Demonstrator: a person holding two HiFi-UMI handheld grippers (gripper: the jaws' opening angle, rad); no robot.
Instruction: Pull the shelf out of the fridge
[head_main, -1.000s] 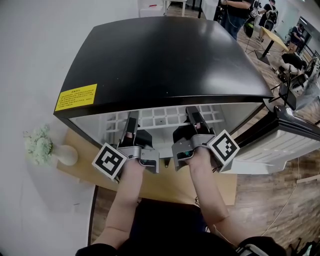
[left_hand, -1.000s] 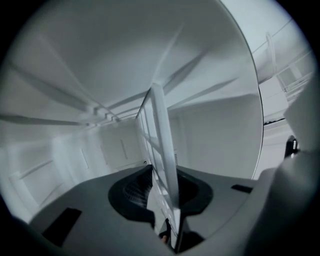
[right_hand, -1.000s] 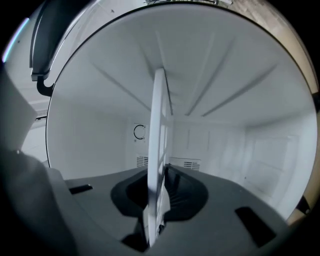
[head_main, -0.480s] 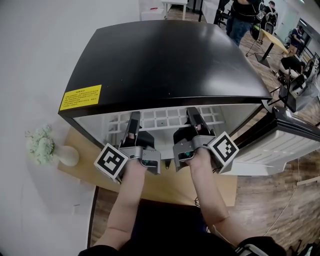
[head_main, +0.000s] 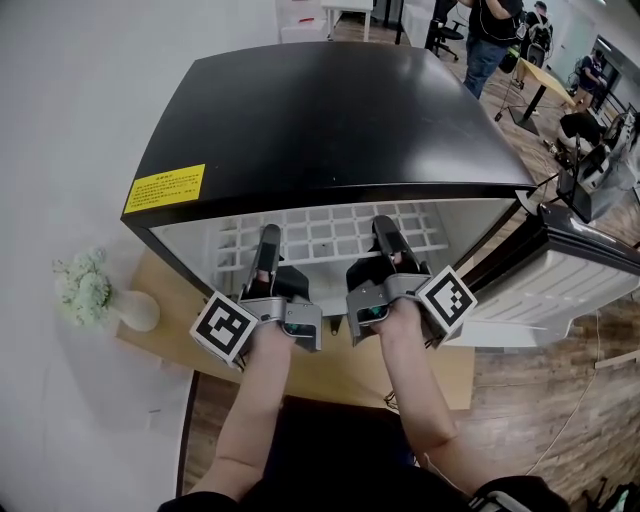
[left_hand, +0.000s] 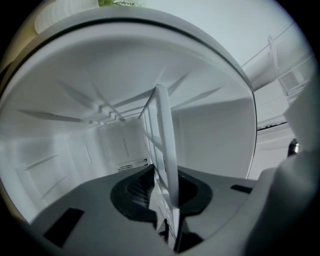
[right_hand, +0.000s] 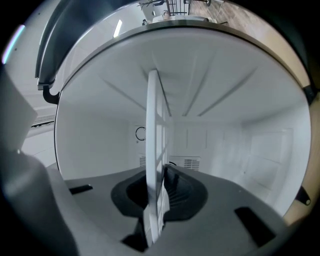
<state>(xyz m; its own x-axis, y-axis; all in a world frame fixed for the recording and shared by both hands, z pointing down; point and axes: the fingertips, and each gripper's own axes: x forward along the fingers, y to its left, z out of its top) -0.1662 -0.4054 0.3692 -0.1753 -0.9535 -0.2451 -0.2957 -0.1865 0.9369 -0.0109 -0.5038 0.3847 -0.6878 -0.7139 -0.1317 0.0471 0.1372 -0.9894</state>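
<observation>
Left gripper (head_main: 267, 238) clamped on front edge of white grid shelf (head_main: 330, 232), jaws just closing tighter; right gripper (head_main: 386, 232) clenched on same edge, just beside; shelf inside open black-topped fridge (head_main: 330, 120), front edge at opening

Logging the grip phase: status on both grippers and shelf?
Left gripper jaws just closing on shelf edge, right gripper shut on it. Shelf inside fridge, not yet out. Door open, aside.
</observation>
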